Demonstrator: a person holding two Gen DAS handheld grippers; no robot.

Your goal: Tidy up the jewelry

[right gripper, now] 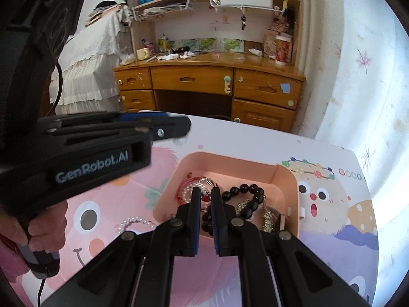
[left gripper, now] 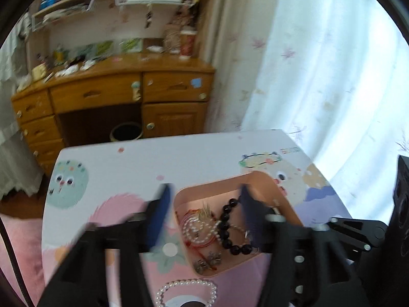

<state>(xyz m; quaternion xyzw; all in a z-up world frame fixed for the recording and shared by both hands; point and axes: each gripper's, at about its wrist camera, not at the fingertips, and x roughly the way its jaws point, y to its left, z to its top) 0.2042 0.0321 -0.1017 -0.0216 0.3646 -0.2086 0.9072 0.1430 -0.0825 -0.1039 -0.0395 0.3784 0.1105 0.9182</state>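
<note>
A pink tray (left gripper: 263, 179) (right gripper: 230, 160) stands on the cartoon-print tabletop (left gripper: 143, 163). In it lie a black bead bracelet (left gripper: 227, 220) (right gripper: 253, 197), a coiled pearl strand (left gripper: 196, 230), a red cord (right gripper: 184, 186), gold earrings (right gripper: 268, 220) and small silver pieces (left gripper: 209, 261). A second pearl bracelet (left gripper: 186, 291) (right gripper: 135, 222) rests on the table just outside the tray's near left side. My left gripper (left gripper: 204, 199) (right gripper: 179, 126) hovers open over the tray, holding nothing. My right gripper (right gripper: 205, 197) is shut to a narrow slit above the tray's near edge.
A hand (right gripper: 38, 230) holds the left gripper's handle. Beyond the table are a cluttered wooden desk (right gripper: 209, 76) and a waste bin (left gripper: 126, 131). A curtain (left gripper: 319, 76) hangs on the right. A black box (left gripper: 401, 204) stands at the right edge.
</note>
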